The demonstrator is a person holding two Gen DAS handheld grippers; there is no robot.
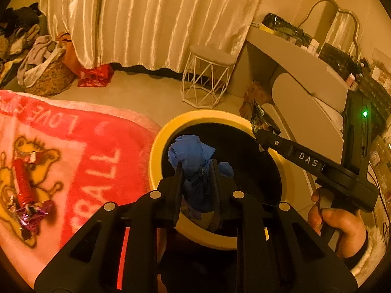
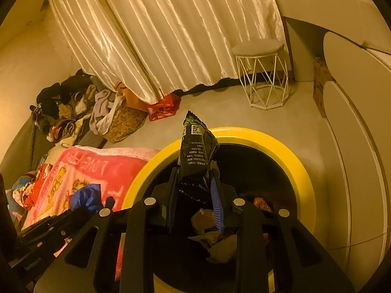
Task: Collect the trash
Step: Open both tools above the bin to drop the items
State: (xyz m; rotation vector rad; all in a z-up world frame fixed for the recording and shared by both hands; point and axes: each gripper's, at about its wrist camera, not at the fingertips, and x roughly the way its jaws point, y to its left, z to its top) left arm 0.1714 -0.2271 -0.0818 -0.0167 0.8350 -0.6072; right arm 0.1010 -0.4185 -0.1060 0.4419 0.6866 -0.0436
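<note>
Your left gripper [image 1: 195,171] clamps the blue wad [image 1: 193,153] and your right gripper [image 2: 195,183] pinches the dark wrapper [image 2: 198,151], both over the yellow-rimmed bin [image 2: 288,161], ready for dropping.

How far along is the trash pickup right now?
Done: some wrappers already lie in the yellow-rimmed round bin. In hand: the left gripper pinches a crumpled blue glove and the right gripper a dark green snack packet, both over the bin's opening, not yet released. Left: a red wrapper and purple foil wrapper on the pink blanket.
</note>
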